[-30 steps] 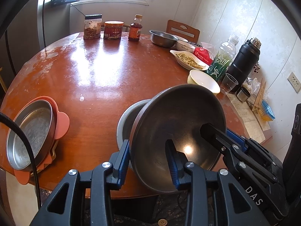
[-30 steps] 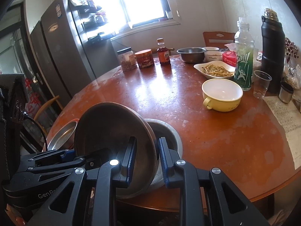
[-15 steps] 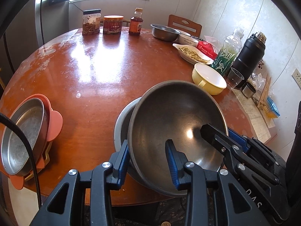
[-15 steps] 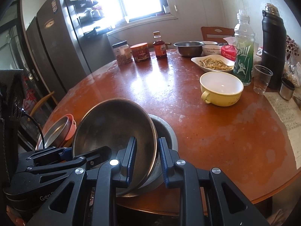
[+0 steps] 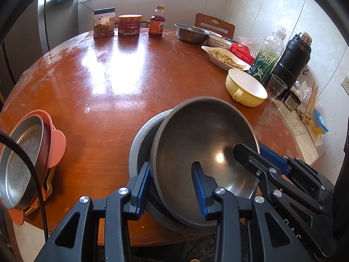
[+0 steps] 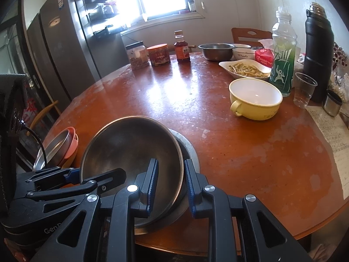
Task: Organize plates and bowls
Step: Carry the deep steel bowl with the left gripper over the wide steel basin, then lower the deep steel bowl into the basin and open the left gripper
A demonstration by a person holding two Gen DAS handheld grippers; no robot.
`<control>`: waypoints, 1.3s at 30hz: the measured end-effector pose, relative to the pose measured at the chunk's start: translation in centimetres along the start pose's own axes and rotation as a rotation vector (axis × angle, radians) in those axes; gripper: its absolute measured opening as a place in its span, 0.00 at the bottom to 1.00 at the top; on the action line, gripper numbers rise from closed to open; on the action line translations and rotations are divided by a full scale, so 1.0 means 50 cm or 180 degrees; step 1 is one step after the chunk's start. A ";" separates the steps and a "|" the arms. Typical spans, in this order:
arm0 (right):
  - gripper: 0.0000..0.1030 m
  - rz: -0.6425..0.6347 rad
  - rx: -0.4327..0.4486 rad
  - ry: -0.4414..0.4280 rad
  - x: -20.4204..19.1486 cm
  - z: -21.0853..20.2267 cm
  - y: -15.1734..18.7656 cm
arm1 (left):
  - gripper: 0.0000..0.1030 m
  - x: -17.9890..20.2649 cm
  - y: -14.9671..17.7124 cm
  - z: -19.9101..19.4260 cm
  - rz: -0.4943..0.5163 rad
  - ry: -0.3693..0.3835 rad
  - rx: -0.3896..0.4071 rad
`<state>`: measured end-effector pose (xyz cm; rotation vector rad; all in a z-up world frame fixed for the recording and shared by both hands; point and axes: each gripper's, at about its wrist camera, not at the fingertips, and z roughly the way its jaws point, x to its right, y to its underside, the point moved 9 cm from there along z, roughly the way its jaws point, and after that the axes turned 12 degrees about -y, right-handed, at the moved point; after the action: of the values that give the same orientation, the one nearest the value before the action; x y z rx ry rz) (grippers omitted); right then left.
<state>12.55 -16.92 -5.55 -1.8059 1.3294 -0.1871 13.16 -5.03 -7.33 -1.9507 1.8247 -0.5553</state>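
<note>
- The dark steel bowl (image 5: 202,150) sits tilted inside the grey bowl (image 5: 141,139) at the near edge of the table (image 5: 122,83). Judgement: the tilt indicates nesting is not complete.
- The left gripper (image 5: 172,185) straddles the near-left rim of the dark steel bowl: one finger outside the wall, one inside. The fingers are spread wider than the wall; whether the inner pad bears on metal cannot be determined.
- The right gripper (image 6: 169,183) straddles the opposite side of the same rim in the same way. A gap shows at the outer finger, so a clamp cannot be confirmed.
- Judgement: gripping two sides of the rim keeps the wide bowl level and controls its descent into the grey bowl.
- The steel pan (image 5: 19,161), stacked on the orange plate (image 5: 57,144), lies left of the grey bowl, well apart.
- The yellow cup-bowl (image 6: 255,97) stands beyond and to the right of the grey bowl, apart, probably awaiting sorting.
</note>
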 end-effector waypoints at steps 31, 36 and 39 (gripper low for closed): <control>0.27 0.0020 0.0049 0.0010 0.010 0.003 -0.013 | 0.37 -0.003 -0.011 -0.003 -0.0002 -0.0013 0.0074; 0.32 0.0062 0.0064 0.0006 0.015 0.000 -0.014 | 0.37 -0.004 -0.011 -0.009 -0.0010 -0.0035 0.0102; 0.35 0.0083 0.0072 -0.0007 0.014 -0.002 -0.015 | 0.37 -0.005 -0.013 -0.013 -0.0003 -0.0059 0.0119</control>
<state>13.33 -17.51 -5.22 -1.7685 1.3433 -0.1853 13.32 -4.78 -6.47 -1.9261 1.7895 -0.5656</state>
